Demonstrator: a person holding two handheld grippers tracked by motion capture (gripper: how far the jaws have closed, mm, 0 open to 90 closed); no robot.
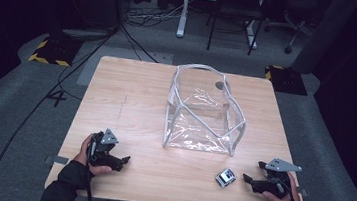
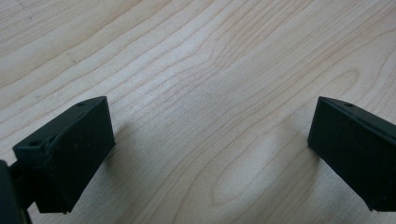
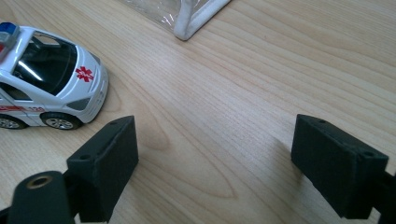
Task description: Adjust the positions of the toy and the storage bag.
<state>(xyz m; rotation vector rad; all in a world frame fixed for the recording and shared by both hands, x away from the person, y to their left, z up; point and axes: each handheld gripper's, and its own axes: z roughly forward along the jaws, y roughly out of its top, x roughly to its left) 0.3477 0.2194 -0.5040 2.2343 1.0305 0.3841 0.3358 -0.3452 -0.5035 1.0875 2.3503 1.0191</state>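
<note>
- My left gripper (image 1: 121,161) rests low on the wooden table (image 1: 131,100), jaws wide apart, holding nothing.
- My right gripper (image 1: 251,180) is wide open and empty too.
- The little toy ambulance (image 1: 225,178) sits just beside my right gripper, near the clear plastic bag (image 1: 204,113).

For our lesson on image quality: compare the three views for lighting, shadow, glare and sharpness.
High view: the table is brightly lit while the room around is dark; the clear bag shows pale glare on its film. Left gripper view: sharp wood grain, soft shadows beside the open left gripper. Right gripper view: the toy car is crisp, with windscreen reflections; the right gripper is open and slightly soft.
</note>
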